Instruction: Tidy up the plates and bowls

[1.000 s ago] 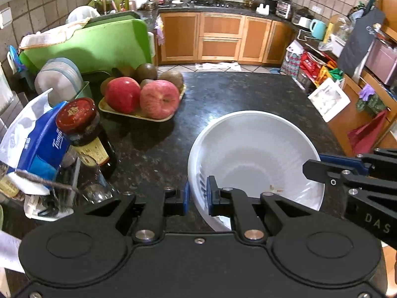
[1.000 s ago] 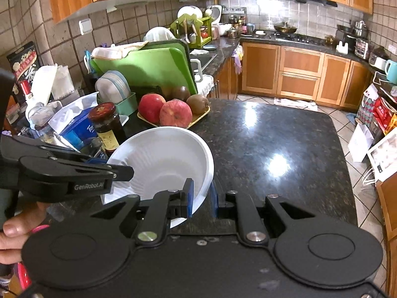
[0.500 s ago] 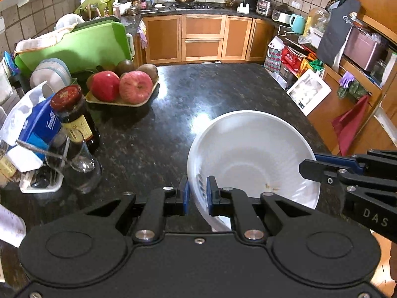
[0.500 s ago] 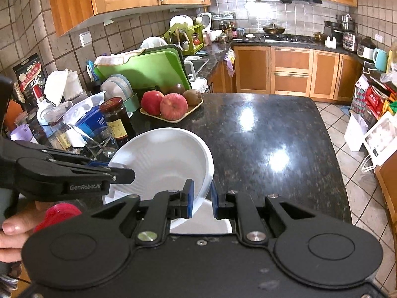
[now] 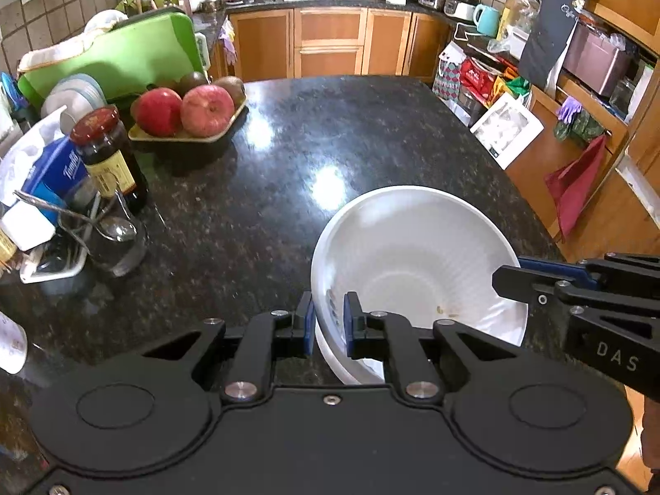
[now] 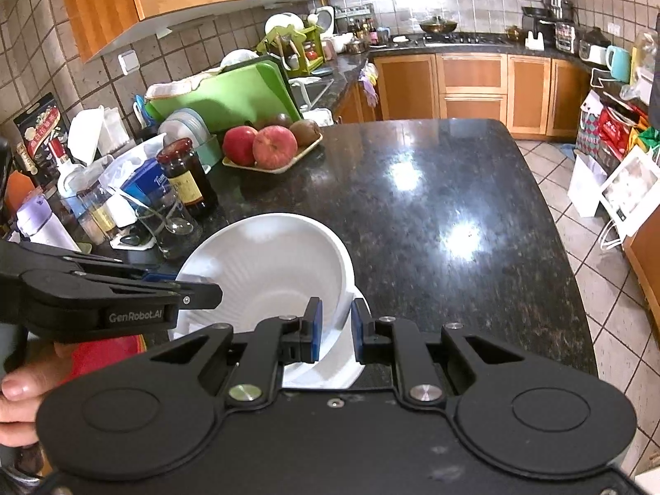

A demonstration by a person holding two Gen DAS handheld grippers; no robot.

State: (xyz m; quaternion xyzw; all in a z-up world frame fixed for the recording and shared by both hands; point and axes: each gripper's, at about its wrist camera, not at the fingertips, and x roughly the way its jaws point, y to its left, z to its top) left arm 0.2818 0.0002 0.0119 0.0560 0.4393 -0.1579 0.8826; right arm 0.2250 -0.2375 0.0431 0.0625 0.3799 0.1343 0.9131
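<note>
A white ribbed bowl is held over the near edge of the black granite counter. My left gripper is shut on its left rim. My right gripper is shut on its right rim; it shows at the right of the left wrist view. The bowl sits tilted above a second white dish whose edge shows under it. Small crumbs lie inside the bowl. The left gripper also shows at the left of the right wrist view.
A tray of apples and kiwis stands at the back left by a green cutting board and stacked plates. A dark jar, blue tissue pack and a glass with spoons crowd the left edge.
Both grippers have pulled back toward the near counter edge with the bowl between them. A second white dish has come into view under the bowl.
</note>
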